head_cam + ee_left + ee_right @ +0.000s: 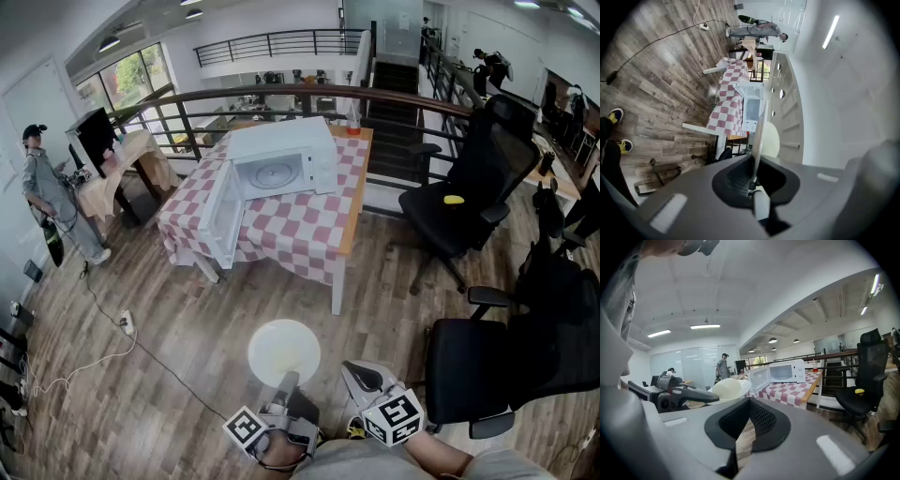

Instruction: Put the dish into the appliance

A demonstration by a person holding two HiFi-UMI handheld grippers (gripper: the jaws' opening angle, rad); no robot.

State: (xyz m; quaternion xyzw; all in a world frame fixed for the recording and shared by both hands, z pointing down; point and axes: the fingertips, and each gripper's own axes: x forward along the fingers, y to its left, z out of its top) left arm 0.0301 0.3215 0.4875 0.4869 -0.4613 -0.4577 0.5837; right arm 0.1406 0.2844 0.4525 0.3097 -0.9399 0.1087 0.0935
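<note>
Left claw (287,380) clamped tight on the near rim of the pale dish (283,352). I have it level above the wood floor (187,319), well short of the desk (349,220). Right claw (354,373) closed on nothing (just beside the left). Microwave (281,159) sits on the desk, door (220,211) swung open.

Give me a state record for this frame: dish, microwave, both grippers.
plate: white, held by its near rim over the floor, short of the table
left gripper: shut on the plate's rim
right gripper: shut, empty, beside the left
microwave: on the checked table, door swung open, only the turntable inside
task status: plate not yet in the microwave
</note>
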